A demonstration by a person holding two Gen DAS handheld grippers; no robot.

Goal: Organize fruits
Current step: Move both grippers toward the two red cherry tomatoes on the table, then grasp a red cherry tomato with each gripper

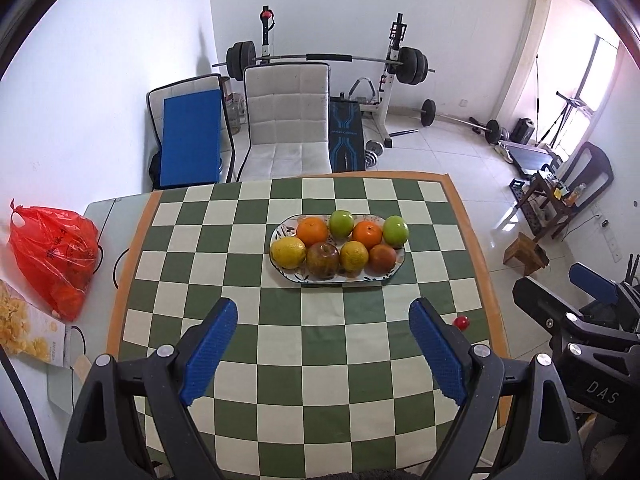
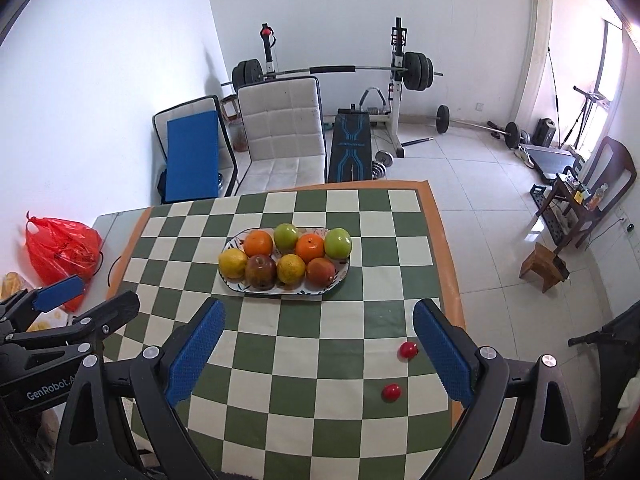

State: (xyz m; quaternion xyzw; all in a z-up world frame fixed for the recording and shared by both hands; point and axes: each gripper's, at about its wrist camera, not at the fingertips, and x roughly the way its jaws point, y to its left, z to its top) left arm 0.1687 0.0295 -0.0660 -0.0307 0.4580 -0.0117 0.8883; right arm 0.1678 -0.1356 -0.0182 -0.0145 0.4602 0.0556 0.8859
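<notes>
Eight fruits fill an oval plate (image 1: 280, 270) in two rows: oranges (image 1: 311, 231) and green apples (image 1: 341, 223) behind, yellow citrus (image 1: 287, 253) and reddish apples (image 1: 322, 260) in front. It sits mid-surface on a checkered cloth (image 1: 280, 360), well ahead of the left tongs (image 1: 323, 354) and right tongs (image 2: 319, 354), both wide and empty.

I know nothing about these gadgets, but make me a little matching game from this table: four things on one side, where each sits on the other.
Things:
1. green apples
2. yellow lemon
3. small red fruits
4. red plastic bag

Places:
A. loose on the checkered cloth, near right
B. back row of the plate
C. off the cloth, far left
D. left end of the plate's front row

Pairs: 1-B, 2-D, 3-A, 4-C
</notes>
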